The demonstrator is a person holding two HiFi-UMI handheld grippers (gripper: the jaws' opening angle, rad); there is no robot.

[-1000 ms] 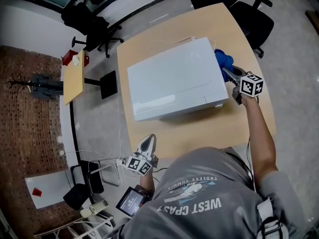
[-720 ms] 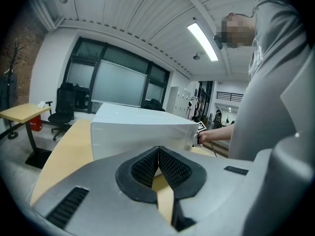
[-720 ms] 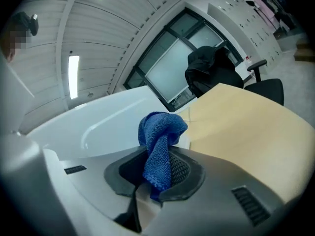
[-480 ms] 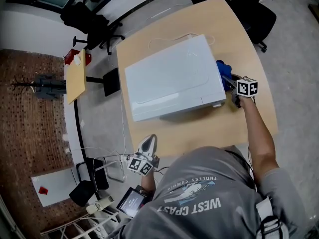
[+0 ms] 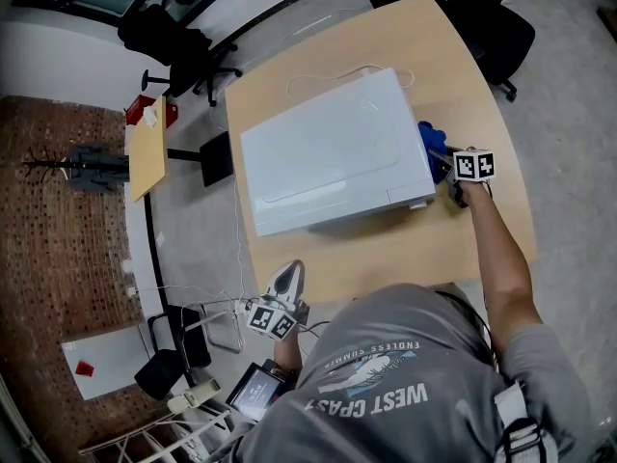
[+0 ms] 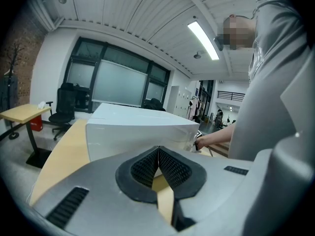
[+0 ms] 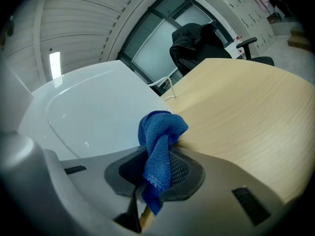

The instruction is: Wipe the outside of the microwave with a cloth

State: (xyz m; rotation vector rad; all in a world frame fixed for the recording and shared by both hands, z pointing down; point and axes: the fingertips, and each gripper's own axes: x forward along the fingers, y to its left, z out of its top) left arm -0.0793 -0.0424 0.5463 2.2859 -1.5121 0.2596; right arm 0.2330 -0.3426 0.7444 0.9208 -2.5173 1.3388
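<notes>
A white microwave (image 5: 333,152) stands on the light wooden table (image 5: 405,244). My right gripper (image 5: 439,154) is shut on a bunched blue cloth (image 5: 431,143), pressed against the microwave's right side low down near the tabletop. In the right gripper view the blue cloth (image 7: 160,141) sticks out of the jaws beside the white microwave wall (image 7: 93,117). My left gripper (image 5: 287,280) hangs off the table's near edge, shut and empty. In the left gripper view the left gripper (image 6: 158,156) points at the microwave's (image 6: 138,129) corner.
A white cable (image 5: 328,73) lies on the table behind the microwave. Black office chairs (image 5: 482,13) stand past the far end. A small side table (image 5: 145,148) stands to the left. A tablet (image 5: 253,389) and a cable sit near the floor by my left gripper.
My right gripper has slid down the microwave's right side with the blue cloth, ending lower and closer to the tabletop. The left gripper has stayed where it was.
</notes>
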